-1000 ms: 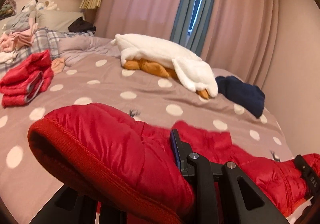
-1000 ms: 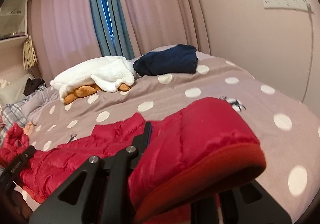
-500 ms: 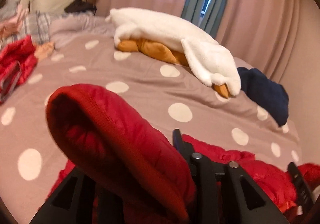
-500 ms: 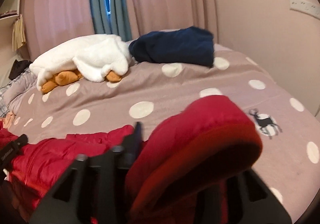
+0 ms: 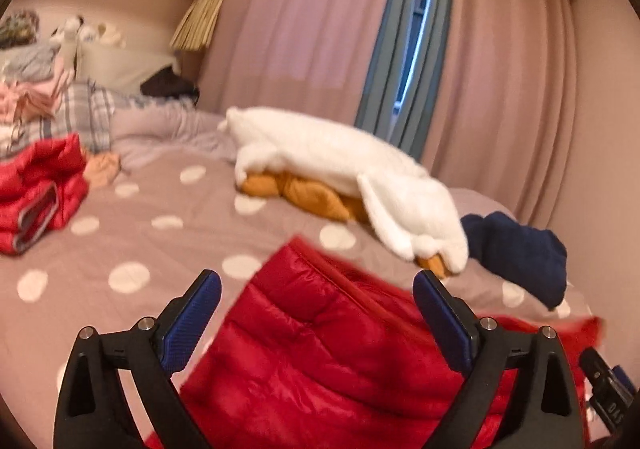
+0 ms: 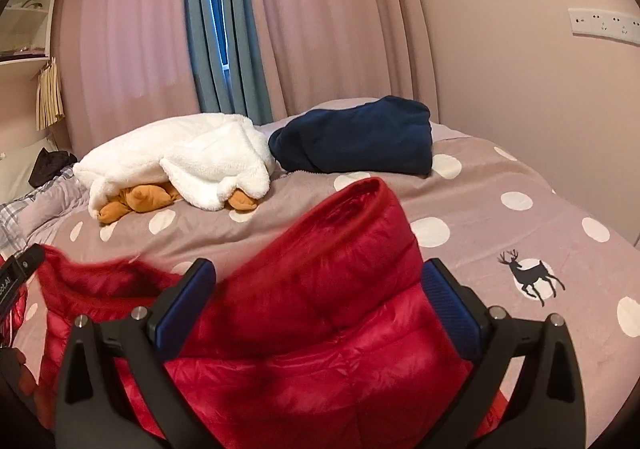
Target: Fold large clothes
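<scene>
Both hand-held grippers point forward and slightly downward, side by side. The left gripper (image 5: 316, 313) has just been opening, its blue-padded fingers (image 5: 192, 323) now spread wide, pressing on nothing. The right gripper (image 6: 318, 303) has likewise just been opening; its fingers (image 6: 182, 309) stand far apart, red fabric lying loose between them, ungripped.

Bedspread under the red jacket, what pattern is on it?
The bedspread is mauve with white dots and a black deer, clearest in the right wrist view.
</scene>
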Demonstrator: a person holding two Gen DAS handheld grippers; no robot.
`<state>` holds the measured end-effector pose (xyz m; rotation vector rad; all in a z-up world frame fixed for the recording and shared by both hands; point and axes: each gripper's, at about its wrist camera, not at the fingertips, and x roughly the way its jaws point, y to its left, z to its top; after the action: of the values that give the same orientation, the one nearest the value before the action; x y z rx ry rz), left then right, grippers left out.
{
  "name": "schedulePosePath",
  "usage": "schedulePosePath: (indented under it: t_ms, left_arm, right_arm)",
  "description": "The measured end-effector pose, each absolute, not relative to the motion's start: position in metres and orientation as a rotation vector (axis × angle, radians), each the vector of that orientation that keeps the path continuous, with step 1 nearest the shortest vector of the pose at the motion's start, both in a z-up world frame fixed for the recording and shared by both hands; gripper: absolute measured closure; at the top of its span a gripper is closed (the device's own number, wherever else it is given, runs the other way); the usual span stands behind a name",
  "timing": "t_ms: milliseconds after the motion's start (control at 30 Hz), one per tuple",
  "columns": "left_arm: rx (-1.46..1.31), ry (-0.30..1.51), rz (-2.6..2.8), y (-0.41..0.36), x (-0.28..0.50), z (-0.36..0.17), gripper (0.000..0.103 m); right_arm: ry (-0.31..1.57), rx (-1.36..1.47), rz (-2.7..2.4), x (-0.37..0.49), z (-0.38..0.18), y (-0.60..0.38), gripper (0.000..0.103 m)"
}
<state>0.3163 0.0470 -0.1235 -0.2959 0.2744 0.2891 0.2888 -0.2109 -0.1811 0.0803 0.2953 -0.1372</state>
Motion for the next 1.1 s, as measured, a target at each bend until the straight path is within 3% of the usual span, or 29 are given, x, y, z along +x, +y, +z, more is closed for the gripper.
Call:
schedulePosePath:
  t_ms: [133,300,367,433,533,1100]
  left_arm:
    - [-0.373,0.314,0.264,0.056,0.326,-0.123,0.003]
    - [-0.335,0.466,0.29,0.055,0.357,-0.17,0.004]
    - [-0.302,0.607,0.336,0.053,0.375,-0.2,0.007]
    - [-0.298,0.677,0.356,0.052,0.384,-0.224,0.007]
    - [-0.319,0.62,0.348,0.052,0.379,-0.231,0.007]
    - [-0.336,0.649,0.35,0.054,0.383,-0.239,0.007]
  right_arm:
    - [0.293,0.063,-0.154,0.289,-0.179,-0.21,0.0]
    - [0.352,0.106,-0.17,0.298,-0.196,-0.22,0.0]
    - [0.398,0.13,-0.175,0.308,-0.21,-0.227,0.005]
    - [0.46,0.176,-0.158,0.32,-0.229,-0.235,0.019]
    - [0.523,0.183,-0.181,0.333,-0.256,-0.238,0.026]
    - [0.559,0.1,-0.251,0.349,-0.275,-0.228,0.024]
